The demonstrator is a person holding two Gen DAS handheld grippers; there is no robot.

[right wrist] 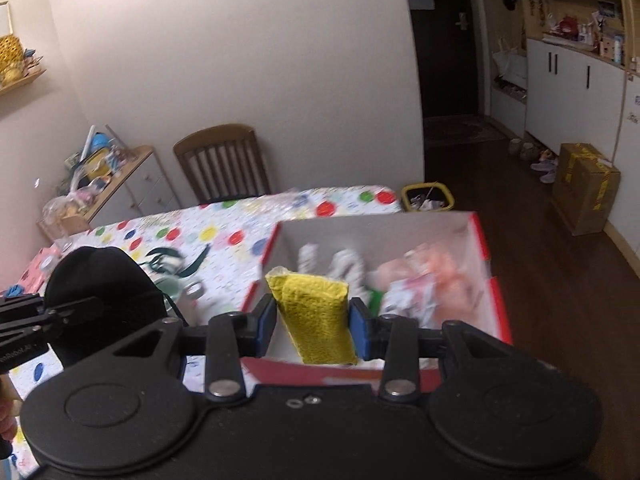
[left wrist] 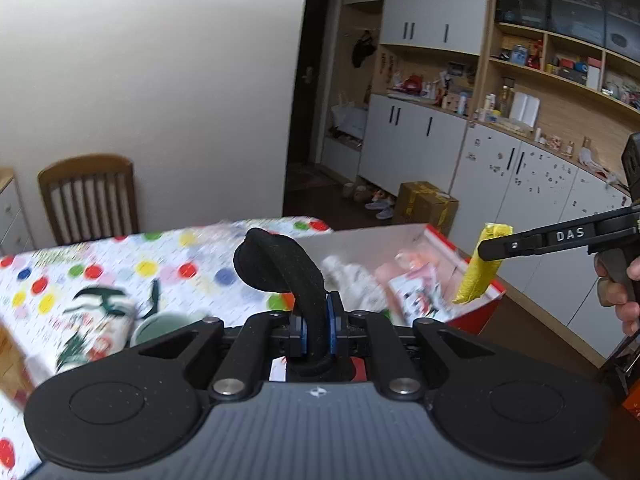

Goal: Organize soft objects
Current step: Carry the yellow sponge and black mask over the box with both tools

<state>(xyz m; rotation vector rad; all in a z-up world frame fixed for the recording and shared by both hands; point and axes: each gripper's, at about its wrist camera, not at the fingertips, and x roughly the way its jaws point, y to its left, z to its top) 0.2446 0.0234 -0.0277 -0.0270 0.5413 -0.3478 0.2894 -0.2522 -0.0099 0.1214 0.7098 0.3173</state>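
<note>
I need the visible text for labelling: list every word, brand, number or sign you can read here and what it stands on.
"DAS": white letters on a finger of the right tongs, seen from the left wrist.
"...ooRobot.AI": partly cut off at the frame edge, on the left tongs' side, seen from the right wrist.
Green lettering on the cup: too blurred to read.
Yellow tape on the cardboard box: too small to read.
Shelf packages: unreadable.

Soft, even indoor light falls on the pale wall, with no glare or hard shadows. The doorway at twelve o'clock is dark. Motion blur smears the dotted tablecloth and the box contents. Fisheye bending curves the cabinets at three o'clock.
</note>
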